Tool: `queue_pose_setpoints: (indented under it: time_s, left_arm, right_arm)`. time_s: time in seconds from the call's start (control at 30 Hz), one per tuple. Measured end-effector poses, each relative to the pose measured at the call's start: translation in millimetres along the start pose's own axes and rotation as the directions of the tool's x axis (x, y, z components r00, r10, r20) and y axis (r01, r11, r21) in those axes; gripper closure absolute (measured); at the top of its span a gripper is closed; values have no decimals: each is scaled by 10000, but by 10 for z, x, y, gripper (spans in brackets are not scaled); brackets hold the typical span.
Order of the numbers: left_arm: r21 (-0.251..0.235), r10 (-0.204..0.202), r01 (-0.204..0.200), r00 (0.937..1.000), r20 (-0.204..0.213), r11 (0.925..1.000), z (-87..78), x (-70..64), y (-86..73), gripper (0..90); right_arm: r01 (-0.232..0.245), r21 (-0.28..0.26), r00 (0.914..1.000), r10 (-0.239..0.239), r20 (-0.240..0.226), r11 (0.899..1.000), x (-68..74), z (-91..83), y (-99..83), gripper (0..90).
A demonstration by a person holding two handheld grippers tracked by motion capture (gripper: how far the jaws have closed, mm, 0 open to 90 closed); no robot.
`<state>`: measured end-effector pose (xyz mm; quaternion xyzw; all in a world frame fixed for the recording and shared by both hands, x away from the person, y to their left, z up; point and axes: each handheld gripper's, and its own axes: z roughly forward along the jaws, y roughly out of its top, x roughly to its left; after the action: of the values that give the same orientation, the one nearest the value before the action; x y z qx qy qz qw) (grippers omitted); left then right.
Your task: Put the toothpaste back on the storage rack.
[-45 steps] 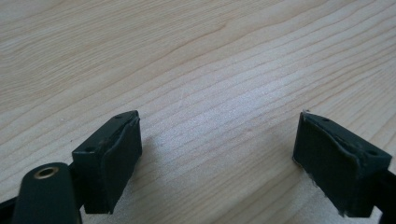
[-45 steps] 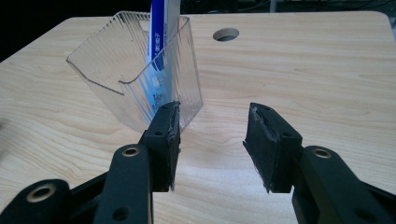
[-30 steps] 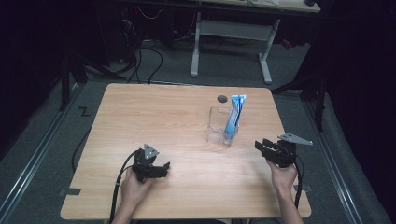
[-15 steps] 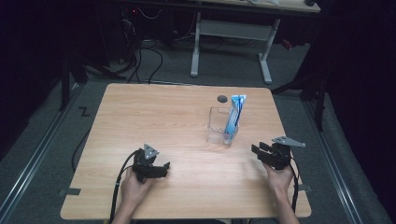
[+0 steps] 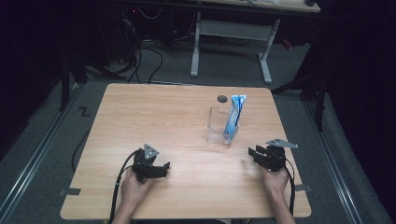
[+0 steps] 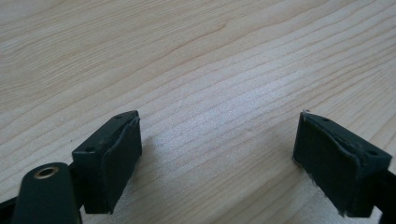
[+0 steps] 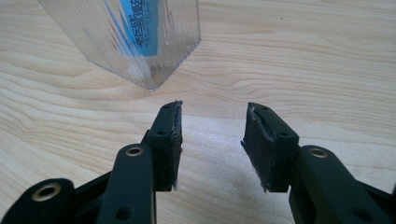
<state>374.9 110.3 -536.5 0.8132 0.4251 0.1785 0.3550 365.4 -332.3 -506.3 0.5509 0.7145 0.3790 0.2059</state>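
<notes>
Blue tube (image 5: pixel 232 119) upright in clear box (image 5: pixel 217 126) just ahead of half-open, empty right gripper (image 5: pixel 256 154); left gripper (image 5: pixel 162 168) wide open, empty, over bare table (image 5: pixel 154 116)

Right tongs (image 5: pixel 262 156): shifted leftward and toward the worktop's (image 5: pixel 154 116) near edge, from beside the clear container (image 5: pixel 222 126) to near and below it; jaws apart over bare wood.
</notes>
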Motion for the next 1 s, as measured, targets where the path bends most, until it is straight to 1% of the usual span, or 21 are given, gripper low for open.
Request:
queue_pose_setpoints:
  time_s: [0.1, 0.17, 0.2, 0.33, 0.37, 0.43, 0.53, 0.67, 0.8, 0.83, 0.9, 0.93, 1.0]
  left_arm:
    - [2, 0, 0, 10000, 7, 10000, 0, 0, 0, 156]
    - [1, 0, 0, 10000, 6, 10000, 0, 0, 0, 156]
    - [0, -1, 1, 10000, 6, 10000, 0, 0, 0, 156]
    - [-9, -8, 8, 10000, 2, 10000, 1, 0, 0, 156]
    - [-3, -2, 2, 10000, 1, 10000, 0, 0, 0, 156]
    - [5, 1, -1, 10000, 7, 10000, -1, 0, 0, 156]
    - [-2, -10, 10, 10000, -6, 10000, 0, -1, 0, 156]
    - [-11, -2, 2, 10000, 9, 10000, 1, 0, 0, 156]
    - [-12, -3, 3, 10000, 13, 10000, 1, 0, 1, 156]
    - [-11, -3, 3, 10000, 13, 10000, 1, 0, 0, 156]
    - [-13, -2, 2, 10000, 13, 10000, 1, 0, 1, 156]
    - [-12, -3, 3, 10000, 13, 10000, 1, 0, 0, 156]
    - [-14, -5, 5, 10000, 13, 10000, 2, 0, 0, 156]
  right_arm:
    - [64, 56, 10000, -64, 17, 10000, 19, 23, -3, 566]
    - [255, 76, 9996, -256, 75, 9996, 27, 50, -9, 565]
    - [198, 144, 9998, -199, 84, 9997, 36, 58, -13, 564]
    - [289, 168, 9995, -291, 133, 9994, 47, 89, -22, 563]
    - [276, 245, 9995, -279, 128, 9993, 54, 97, -21, 563]
    - [472, 242, 9986, -477, 228, 9986, 66, 127, -18, 563]
    - [383, 345, 9992, -386, 104, 9987, 53, 173, -27, 555]
    - [576, 520, 9980, -589, 243, 9970, 54, 226, -51, 540]
    - [556, 458, 9978, -571, 329, 9974, 70, 237, -71, 522]
    - [538, 365, 9982, -548, 262, 9979, 76, 238, -92, 522]
    - [643, 514, 9971, -663, 379, 9966, 81, 250, -115, 510]
    - [707, 504, 9964, -729, 427, 9962, 85, 243, -118, 508]
    - [691, 422, 9964, -710, 458, 9967, 94, 219, -124, 505]
